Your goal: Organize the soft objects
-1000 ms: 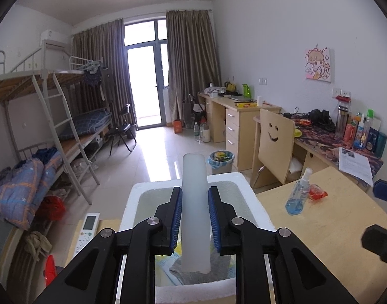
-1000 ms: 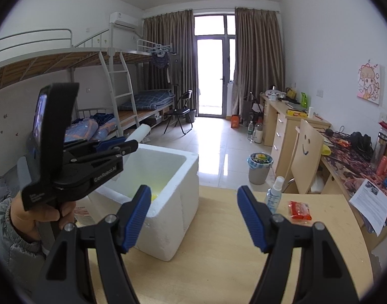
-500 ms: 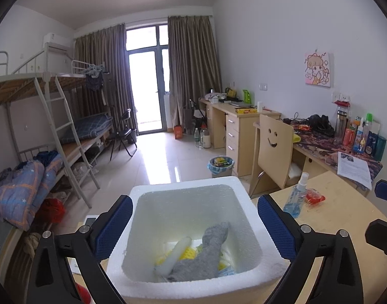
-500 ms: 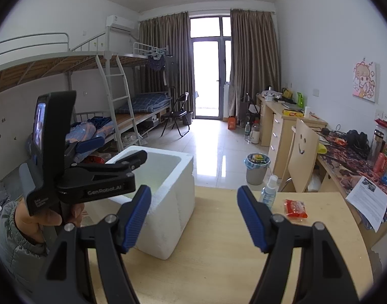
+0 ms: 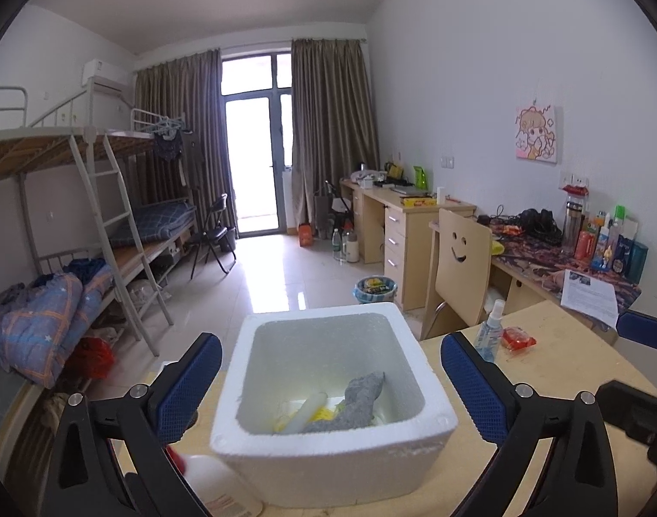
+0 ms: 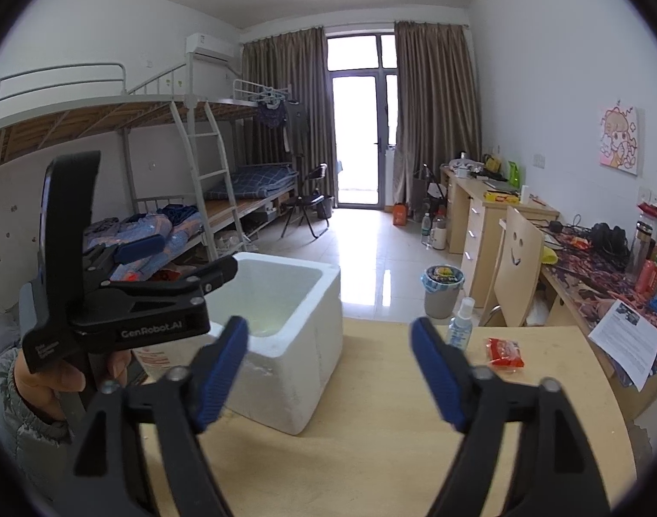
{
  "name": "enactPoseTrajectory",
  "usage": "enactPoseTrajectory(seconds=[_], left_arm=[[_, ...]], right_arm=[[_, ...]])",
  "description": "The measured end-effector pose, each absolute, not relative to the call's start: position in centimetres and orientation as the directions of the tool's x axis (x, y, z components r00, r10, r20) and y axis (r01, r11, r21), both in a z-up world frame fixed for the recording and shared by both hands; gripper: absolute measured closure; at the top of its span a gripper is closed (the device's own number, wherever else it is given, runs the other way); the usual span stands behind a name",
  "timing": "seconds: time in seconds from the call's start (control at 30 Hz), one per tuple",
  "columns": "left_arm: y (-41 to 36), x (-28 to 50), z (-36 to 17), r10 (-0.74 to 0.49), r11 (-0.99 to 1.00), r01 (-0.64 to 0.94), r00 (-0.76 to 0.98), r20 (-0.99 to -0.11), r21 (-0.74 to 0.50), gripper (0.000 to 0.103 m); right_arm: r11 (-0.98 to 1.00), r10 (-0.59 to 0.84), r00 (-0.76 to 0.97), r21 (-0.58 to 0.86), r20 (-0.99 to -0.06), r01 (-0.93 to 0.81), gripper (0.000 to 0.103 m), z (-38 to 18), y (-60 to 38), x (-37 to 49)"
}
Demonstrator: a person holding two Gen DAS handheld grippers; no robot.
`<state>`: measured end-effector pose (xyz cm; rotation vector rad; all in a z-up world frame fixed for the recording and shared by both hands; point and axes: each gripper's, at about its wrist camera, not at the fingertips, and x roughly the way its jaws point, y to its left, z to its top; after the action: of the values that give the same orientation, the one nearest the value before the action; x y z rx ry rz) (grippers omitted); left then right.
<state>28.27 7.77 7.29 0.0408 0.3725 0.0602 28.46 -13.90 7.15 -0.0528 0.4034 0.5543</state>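
A white foam box (image 5: 328, 469) stands on the wooden table (image 6: 371, 452). Inside it lie a white foam tube (image 5: 305, 411), a grey cloth (image 5: 358, 396) and something yellow (image 5: 324, 415). My left gripper (image 5: 328, 340) hovers over the box's near rim, its jaws opening wide, with nothing between them. In the right wrist view the left gripper (image 6: 184, 256) is held by a hand (image 6: 66, 379) beside the box (image 6: 294, 366). My right gripper (image 6: 328, 331) is over bare table right of the box. Its jaws are opening and hold nothing.
A blue spray bottle (image 6: 460, 323) and a red packet (image 6: 505, 351) sit at the table's far edge. A printed sheet (image 6: 625, 336) lies on the right. A smiley-back chair (image 5: 462, 267) and desks stand behind, with bunk beds on the left.
My left gripper let go of the white foam tube, which now lies in the box, then spread wide and drew back a little. The right jaws have widened.
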Motion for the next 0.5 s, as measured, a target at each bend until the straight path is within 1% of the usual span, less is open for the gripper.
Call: enactPoseTrajectory(seconds=[0.03,0.13,0.33,0.5], left_arm=[[7.8,27.7,7.5,0.066,0.997,-0.052,0.930,-0.361,0.049,0.001],[8.0,26.3,8.1,0.069,0.998,-0.059,0.932,-0.356,0.039,0.001],[7.4,22.2,9.1,0.093,0.995,-0.077,0.943,-0.318,0.063,0.001],[7.3,18.9,10.2,0.103,0.994,-0.089,0.951,-0.291,0.061,0.001]], right_arm=[[0.847,0.510,0.772,0.063,-0.379,-0.528,0.011,7.3,-13.9,28.1],[0.843,0.516,0.772,0.061,-0.371,-0.534,0.006,7.7,-13.9,27.2],[0.840,0.520,0.779,0.045,-0.349,-0.541,0.001,8.4,-14.2,24.9],[0.839,0.527,0.777,0.064,-0.346,-0.541,0.001,9.0,-14.6,23.1]])
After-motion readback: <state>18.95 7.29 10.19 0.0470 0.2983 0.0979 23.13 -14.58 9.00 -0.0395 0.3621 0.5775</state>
